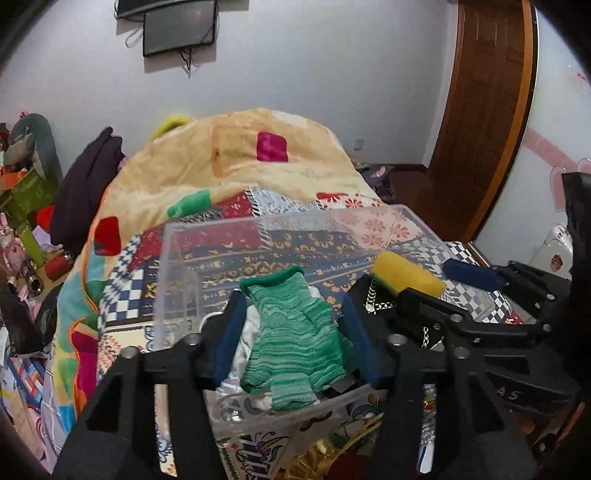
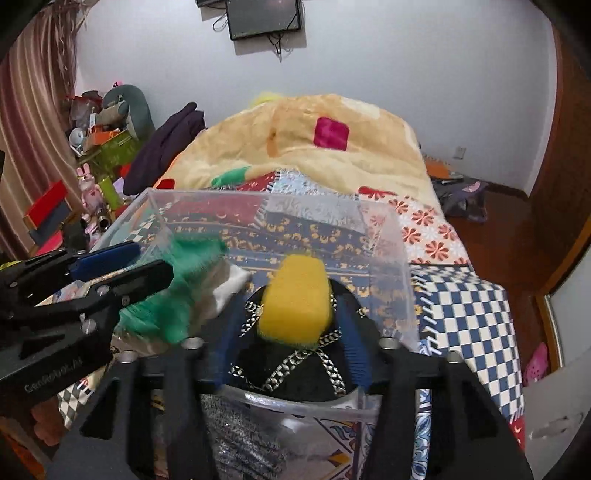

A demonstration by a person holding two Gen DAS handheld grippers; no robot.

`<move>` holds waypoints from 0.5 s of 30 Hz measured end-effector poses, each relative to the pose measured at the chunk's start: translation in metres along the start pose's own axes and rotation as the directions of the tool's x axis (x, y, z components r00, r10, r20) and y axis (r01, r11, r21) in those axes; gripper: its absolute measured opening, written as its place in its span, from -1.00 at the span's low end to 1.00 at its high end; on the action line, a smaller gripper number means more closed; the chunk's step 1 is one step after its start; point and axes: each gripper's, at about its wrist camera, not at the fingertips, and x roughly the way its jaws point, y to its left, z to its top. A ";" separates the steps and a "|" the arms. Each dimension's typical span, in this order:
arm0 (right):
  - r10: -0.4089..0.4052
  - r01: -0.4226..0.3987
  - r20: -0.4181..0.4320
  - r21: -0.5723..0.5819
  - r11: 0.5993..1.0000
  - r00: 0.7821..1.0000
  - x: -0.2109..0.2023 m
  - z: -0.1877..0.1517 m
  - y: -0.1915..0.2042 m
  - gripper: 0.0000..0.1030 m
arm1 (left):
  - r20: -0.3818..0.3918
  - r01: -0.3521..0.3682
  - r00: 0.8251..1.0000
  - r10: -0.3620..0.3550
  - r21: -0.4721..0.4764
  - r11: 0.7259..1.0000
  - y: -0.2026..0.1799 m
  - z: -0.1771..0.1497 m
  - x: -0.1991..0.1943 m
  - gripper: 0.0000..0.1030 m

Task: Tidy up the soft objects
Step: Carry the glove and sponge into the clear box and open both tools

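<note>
A clear plastic box [image 1: 177,240] stands on the bed; it also shows in the right wrist view [image 2: 402,258]. My left gripper [image 1: 291,314] is over the box with a green knitted glove [image 1: 291,343] between its blue pads; the jaws stand wide and the glove drapes over white cloth. My right gripper [image 2: 295,314] is over the box with a yellow sponge [image 2: 297,299] between its fingers, above a black item with chain trim [image 2: 295,369]. The sponge also shows in the left wrist view [image 1: 404,273].
A patterned quilt [image 1: 280,243] covers the bed, with a bunched cream blanket [image 1: 240,162] behind. Clutter and boxes [image 2: 107,147] fill the left side. A wooden door [image 1: 487,110] and floor lie to the right. A screen [image 2: 264,16] hangs on the wall.
</note>
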 end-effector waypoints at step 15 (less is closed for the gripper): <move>0.051 -0.053 0.122 0.014 0.999 0.991 -0.059 -0.017 -0.005 0.40 | 0.113 -0.007 0.994 0.002 0.043 0.999 -0.011 -0.032 -0.069 0.41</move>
